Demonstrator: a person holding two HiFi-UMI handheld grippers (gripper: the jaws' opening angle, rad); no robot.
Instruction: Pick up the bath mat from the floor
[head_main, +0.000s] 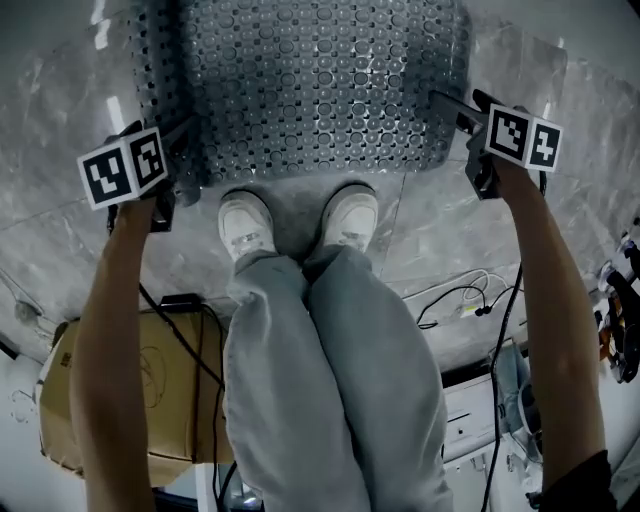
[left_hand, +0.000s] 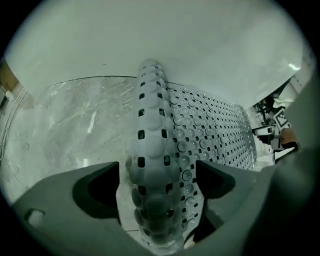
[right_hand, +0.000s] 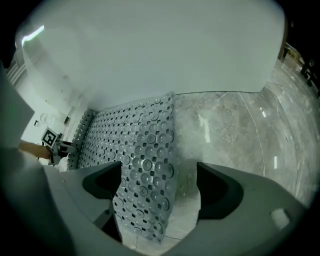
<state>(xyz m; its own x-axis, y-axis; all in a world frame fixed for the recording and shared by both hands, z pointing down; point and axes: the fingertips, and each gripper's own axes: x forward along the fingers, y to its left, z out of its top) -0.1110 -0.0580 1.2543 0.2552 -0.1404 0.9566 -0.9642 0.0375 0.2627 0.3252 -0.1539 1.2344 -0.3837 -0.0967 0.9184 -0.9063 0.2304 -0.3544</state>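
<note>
You are holding both tools low over the bath mat, which is lying on the grey marble floor just ahead of your white shoes.

Your left tool is standing at the mat's near left corner, your right tool at its near right corner, and both are pointing steeply downward.

In the left gripper view, the left tool is standing with its jaws wide apart. The mat is curling up in a bubbled ridge along its edge, and that ridge is running straight through the gap between the jaws. The pads are not pressing on it.

In the right gripper view, the right tool is likewise standing wide apart. The mat is reaching into the gap with its corner, sitting closer to the jaw on that view's left, while bare floor is showing beside the other jaw. Nothing is being clamped here either.

Behind your legs, a cardboard box and loose cables are lying on the floor.
</note>
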